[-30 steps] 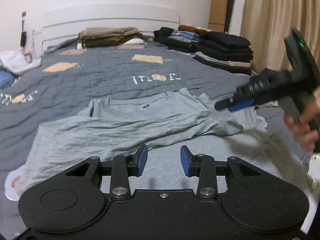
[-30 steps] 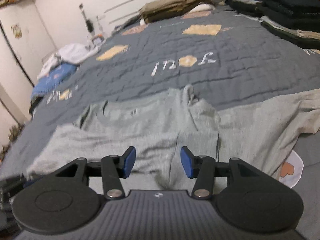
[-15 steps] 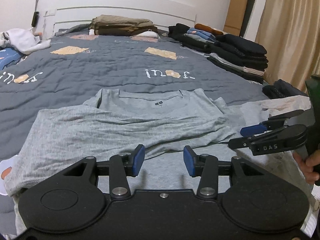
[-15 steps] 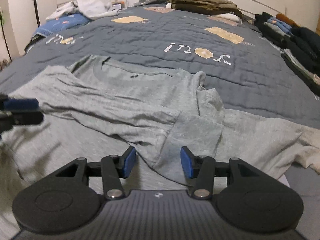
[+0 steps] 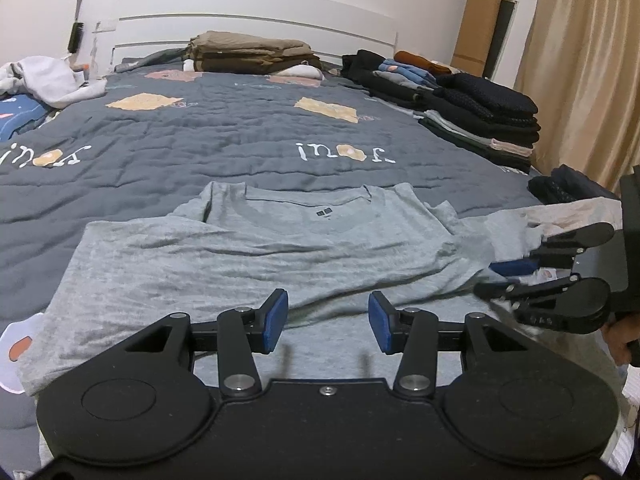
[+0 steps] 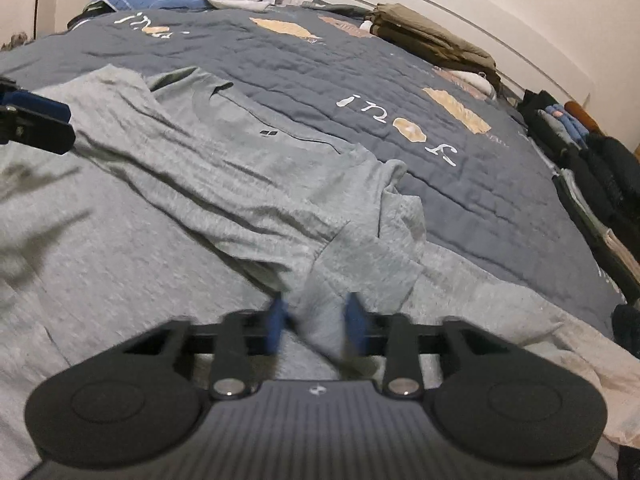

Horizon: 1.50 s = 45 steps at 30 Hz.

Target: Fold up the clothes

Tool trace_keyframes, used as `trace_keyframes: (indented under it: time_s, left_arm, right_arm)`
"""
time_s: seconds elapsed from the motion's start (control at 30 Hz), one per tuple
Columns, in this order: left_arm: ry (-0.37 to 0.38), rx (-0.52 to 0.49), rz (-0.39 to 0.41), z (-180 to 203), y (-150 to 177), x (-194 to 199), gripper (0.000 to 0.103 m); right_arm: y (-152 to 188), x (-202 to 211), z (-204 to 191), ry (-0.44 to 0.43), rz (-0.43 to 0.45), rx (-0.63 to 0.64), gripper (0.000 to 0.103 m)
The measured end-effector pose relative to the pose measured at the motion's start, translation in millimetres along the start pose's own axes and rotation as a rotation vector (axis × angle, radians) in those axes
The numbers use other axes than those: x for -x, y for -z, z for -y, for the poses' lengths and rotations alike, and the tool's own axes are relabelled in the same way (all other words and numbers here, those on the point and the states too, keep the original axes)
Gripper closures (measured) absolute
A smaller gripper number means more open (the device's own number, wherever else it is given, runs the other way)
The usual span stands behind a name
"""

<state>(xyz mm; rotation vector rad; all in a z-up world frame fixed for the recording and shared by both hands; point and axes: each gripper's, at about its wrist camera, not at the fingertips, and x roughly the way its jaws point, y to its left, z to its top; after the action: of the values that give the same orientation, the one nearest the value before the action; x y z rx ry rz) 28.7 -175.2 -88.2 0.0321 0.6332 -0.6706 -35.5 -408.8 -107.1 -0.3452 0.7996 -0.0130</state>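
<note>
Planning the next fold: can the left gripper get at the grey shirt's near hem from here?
Probably yes. The left gripper hangs open just above the grey T-shirt, with only bare cloth ahead of its pads; the right gripper works off to the side.

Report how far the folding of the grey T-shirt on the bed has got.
Done: piles of folded dark clothes and folded khaki clothes sit on the quilted bedspread. In hand: the grey cotton T-shirt lies partly folded; the right gripper has just been closing around its sleeve; the left gripper is open. Left: finishing the folds.
</note>
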Motion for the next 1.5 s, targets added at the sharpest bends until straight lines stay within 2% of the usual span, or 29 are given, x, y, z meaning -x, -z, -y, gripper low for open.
trace_keyframes:
  time_s: [0.17, 0.2, 0.27, 0.37, 0.43, 0.5, 0.57, 0.6, 0.7, 0.77, 0.87, 1.0, 1.17, 1.2, 1.27, 1.3, 1.33, 1.43, 1.5]
  left_arm:
    - [-0.021, -0.011, -0.017, -5.8, -4.0, 1.9, 0.058]
    - [-0.027, -0.017, -0.028, -7.2, -4.8, 1.5, 0.058]
    - [-0.064, -0.023, -0.036, -10.1, -4.3, 0.5, 0.058]
    - [-0.1, 0.006, -0.081, -16.8, -2.2, -5.2, 0.058]
    - [-0.135, 0.0, -0.115, -18.7, -0.3, -9.5, 0.058]
    - [-0.167, -0.004, -0.159, -20.7, 2.3, -15.7, 0.058]
    - [-0.182, 0.011, -0.188, -24.5, 5.7, -20.2, 0.058]
    - [-0.18, 0.018, -0.185, -26.6, 6.2, -19.9, 0.058]
    - [-0.172, 0.045, -0.129, -29.3, 1.5, -10.9, 0.058]
    - [-0.176, 0.04, -0.128, -28.4, -1.0, -9.4, 0.058]
    - [-0.189, 0.005, -0.15, -24.7, 1.8, -12.8, 0.057]
    - [-0.17, -0.042, -0.166, -16.0, 5.2, -15.6, 0.057]
    - [-0.175, -0.098, -0.186, -10.6, 10.5, -21.2, 0.057]
    - [-0.181, -0.123, -0.188, -8.6, 12.3, -22.5, 0.057]
    - [-0.193, -0.176, -0.187, -3.8, 16.0, -24.3, 0.057]
    - [-0.197, -0.206, -0.183, -0.5, 17.4, -24.3, 0.057]
    - [-0.203, -0.239, -0.178, 3.3, 18.6, -24.0, 0.057]
    - [-0.212, -0.341, -0.16, 14.7, 22.5, -23.2, 0.057]
    - [-0.194, -0.377, -0.156, 19.9, 24.2, -22.6, 0.057]
  right_arm:
    - [-3.2, 19.2, 2.8, 0.149, 0.112, 0.106, 0.09]
    - [-2.4, 19.1, 4.2, 0.148, 0.099, 0.134, 0.09]
    - [1.1, 13.8, 8.1, 0.111, 0.037, 0.165, 0.088]
    - [10.1, -0.5, 14.6, -0.017, -0.096, 0.123, 0.086]
    - [10.9, 0.6, 16.5, -0.051, -0.121, 0.102, 0.082]
    - [6.5, 8.5, 32.9, -0.097, -0.104, 0.006, 0.076]
    - [1.7, 18.6, 58.7, -0.156, -0.061, -0.15, 0.066]
    - [1.2, 23.5, 72.3, -0.177, -0.026, -0.235, 0.06]
    - [5.9, 29.4, 108.3, -0.205, 0.058, -0.472, 0.056]
    - [14.3, 22.8, 123.0, -0.19, 0.067, -0.591, 0.055]
    - [25.4, 2.4, 131.0, -0.187, 0.012, -0.696, 0.055]
    - [35.1, -26.9, 133.5, -0.275, -0.055, -0.818, 0.055]
    - [43.3, -42.4, 129.1, -0.28, -0.048, -0.916, 0.054]
    - [45.3, -43.1, 129.0, -0.291, -0.042, -0.945, 0.055]
    - [49.5, -44.7, 128.7, -0.312, -0.028, -1.001, 0.07]
    - [50.2, -44.8, 130.1, -0.323, -0.025, -1.025, 0.09]
    - [50.4, -44.5, 132.0, -0.334, -0.023, -1.047, 0.096]
    - [47.5, -34.1, 138.5, -0.314, 0.044, -1.086, 0.097]
    - [41.6, -23.9, 142.5, -0.264, 0.097, -1.078, 0.097]
